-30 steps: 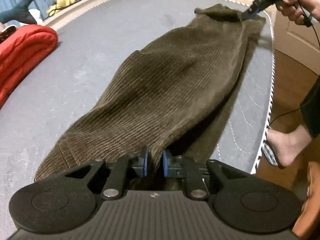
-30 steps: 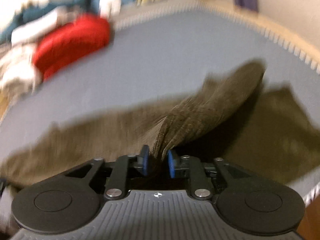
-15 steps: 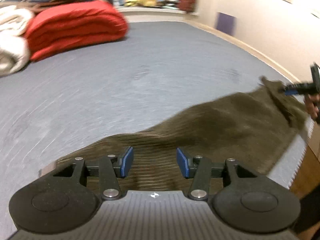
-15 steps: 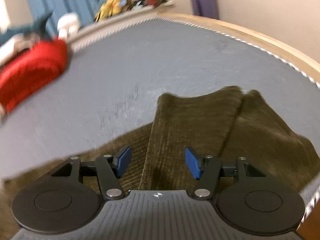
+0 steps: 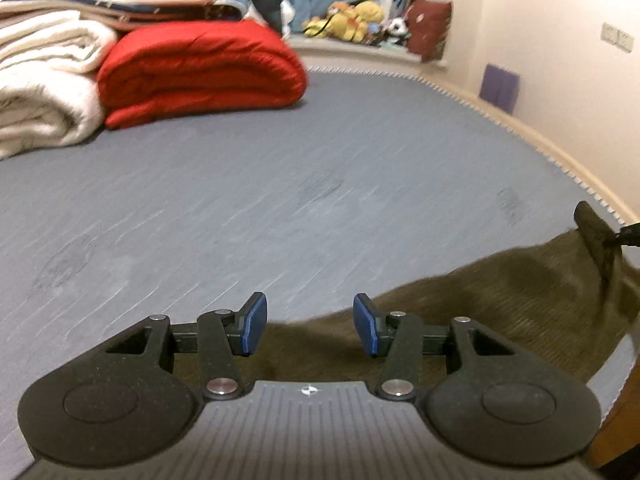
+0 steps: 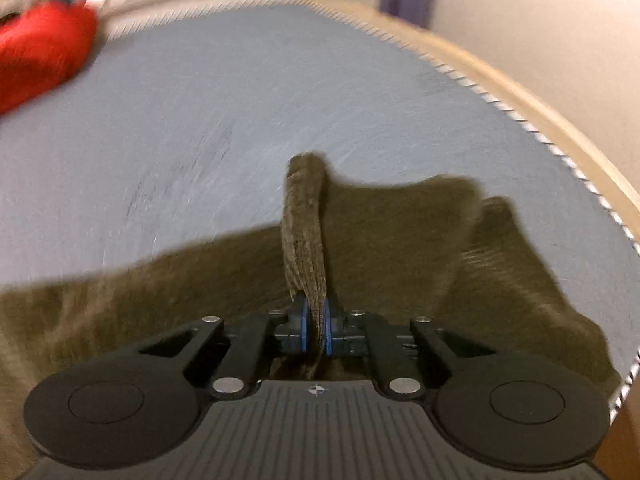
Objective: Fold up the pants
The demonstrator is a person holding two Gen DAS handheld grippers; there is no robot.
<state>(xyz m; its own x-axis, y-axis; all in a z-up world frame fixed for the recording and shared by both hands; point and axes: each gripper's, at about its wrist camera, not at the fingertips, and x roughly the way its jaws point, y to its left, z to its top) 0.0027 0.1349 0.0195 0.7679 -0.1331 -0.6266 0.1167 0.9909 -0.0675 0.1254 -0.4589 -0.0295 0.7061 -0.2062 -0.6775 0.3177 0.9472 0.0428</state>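
Brown corduroy pants lie along the near edge of a grey-blue mattress. My left gripper hovers just above them, open, its blue pads apart with nothing pinched. At the far right of that view the other gripper's dark tip holds up a raised fold. In the right wrist view, my right gripper is shut on a ridge of the pants, which stands up from the pads. The rest of the fabric spreads flat below it.
A folded red quilt and white blankets are stacked at the far left of the mattress. Soft toys sit on a sill by the far wall. The mattress edge runs along the right, with wood beyond.
My left gripper let go of the pants, opened and rose, swinging to face the mattress. My right gripper released its fold, opened, then shut on a new ridge of fabric.
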